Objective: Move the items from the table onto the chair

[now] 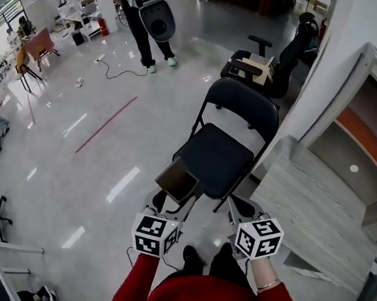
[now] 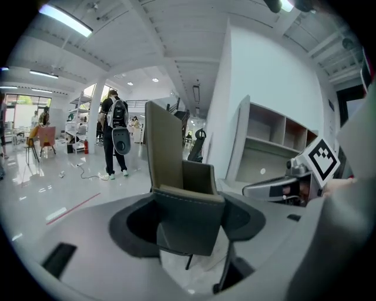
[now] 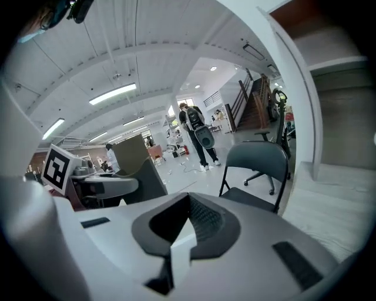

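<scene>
A black folding chair (image 1: 222,157) stands on the floor just ahead of me, its seat bare. My left gripper (image 1: 172,204) is shut on the near wall of an open dark box with a tan inside (image 1: 179,180), which hangs at the seat's front left corner. In the left gripper view the box (image 2: 187,203) fills the space between the jaws of my left gripper (image 2: 188,220), and chair legs (image 2: 228,271) show below it. My right gripper (image 1: 236,207) is level beside it, to the right. Its fingertips meet with nothing in them, my right gripper (image 3: 188,203) pointing at the chair (image 3: 258,161).
A person with a backpack (image 1: 148,15) stands far off on the glossy floor. A black office chair carrying a box (image 1: 261,68) sits behind the folding chair. A white wall and a shelf unit (image 1: 345,160) run along the right. A red line (image 1: 105,125) marks the floor.
</scene>
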Motion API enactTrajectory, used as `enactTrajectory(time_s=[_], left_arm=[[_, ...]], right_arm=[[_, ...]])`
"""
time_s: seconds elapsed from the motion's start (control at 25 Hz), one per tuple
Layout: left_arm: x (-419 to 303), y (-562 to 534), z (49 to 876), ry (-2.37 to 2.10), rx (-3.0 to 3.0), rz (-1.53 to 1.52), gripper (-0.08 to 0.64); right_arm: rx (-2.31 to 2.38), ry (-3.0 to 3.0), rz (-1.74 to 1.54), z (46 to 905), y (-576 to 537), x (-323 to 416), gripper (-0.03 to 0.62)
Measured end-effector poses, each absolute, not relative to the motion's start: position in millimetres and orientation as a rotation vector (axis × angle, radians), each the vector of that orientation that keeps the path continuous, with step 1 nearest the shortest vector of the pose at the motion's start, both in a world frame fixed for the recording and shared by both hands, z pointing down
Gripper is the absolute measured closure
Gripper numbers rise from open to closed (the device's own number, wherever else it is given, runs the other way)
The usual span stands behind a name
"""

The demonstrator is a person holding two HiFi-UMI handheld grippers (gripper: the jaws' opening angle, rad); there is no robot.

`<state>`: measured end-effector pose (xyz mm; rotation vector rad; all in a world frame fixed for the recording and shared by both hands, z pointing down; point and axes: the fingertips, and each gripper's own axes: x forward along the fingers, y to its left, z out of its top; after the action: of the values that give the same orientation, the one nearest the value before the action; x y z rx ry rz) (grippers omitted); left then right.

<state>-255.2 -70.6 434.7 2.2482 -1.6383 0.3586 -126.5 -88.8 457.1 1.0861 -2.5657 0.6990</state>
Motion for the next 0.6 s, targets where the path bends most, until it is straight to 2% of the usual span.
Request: enactTrajectory(time_s=[0.36, 0.6], left_arm=[[-298.5, -164.2, 484.6, -1.537, 2.218, 0.432, 0.261], [-307.3, -255.8, 485.7, -1.519, 2.264, 0.478, 0.261]], right_arm=[[1.228, -2.459, 0.688, 482.1, -176.7, -160.6, 0.58], [1.309, -2.442, 0.728, 492.2, -258.0, -171.4, 0.58]])
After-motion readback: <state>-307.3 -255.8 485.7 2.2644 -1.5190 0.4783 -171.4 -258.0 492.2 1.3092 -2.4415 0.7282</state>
